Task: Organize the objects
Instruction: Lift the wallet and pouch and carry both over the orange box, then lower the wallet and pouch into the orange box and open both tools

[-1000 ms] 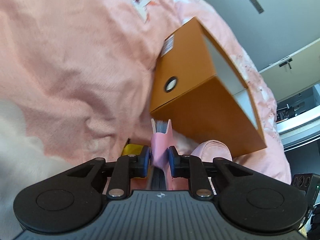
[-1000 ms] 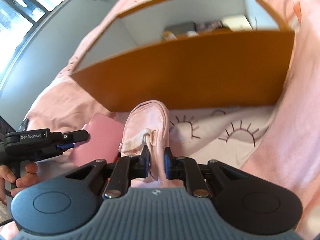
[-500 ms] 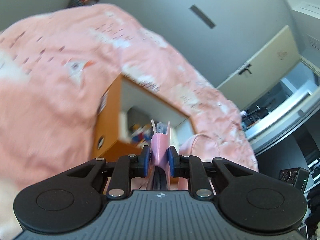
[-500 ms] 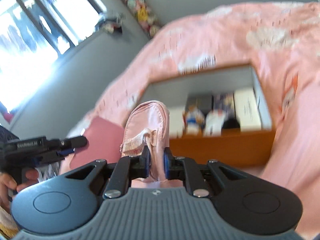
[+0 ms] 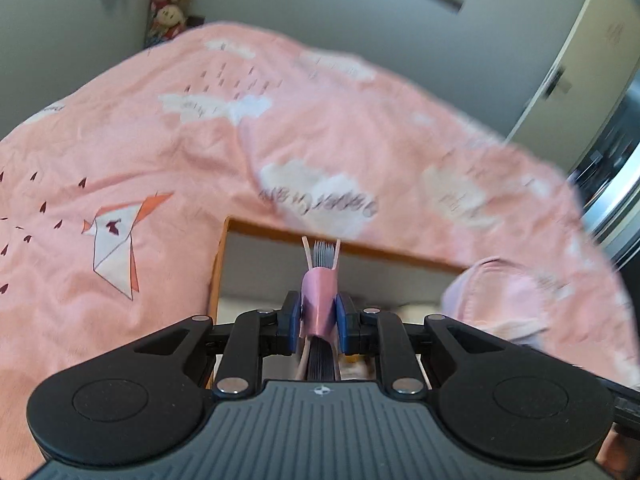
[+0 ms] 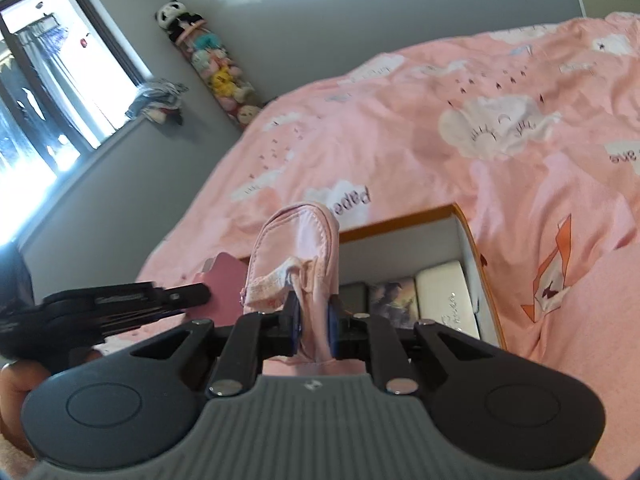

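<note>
My left gripper (image 5: 319,322) is shut on a pink notebook (image 5: 319,296), held spine-up above the open orange box (image 5: 218,264). My right gripper (image 6: 313,322) is shut on a pale pink zip pouch (image 6: 298,248), held over the same orange box (image 6: 466,224). The pouch also shows at the right of the left wrist view (image 5: 494,300). The notebook (image 6: 224,284) and the left gripper (image 6: 120,304) show at the left of the right wrist view. Inside the box lie several flat packets (image 6: 440,296).
The box sits on a bed with a pink cloud-print duvet (image 5: 280,132). Grey walls stand behind, with a column of plush toys (image 6: 216,68), a window (image 6: 48,92) at left and a cupboard door (image 5: 580,52) at right.
Both grippers have risen from beside the box's orange side to above its open top, each still holding its item. The view now looks down into the box.
</note>
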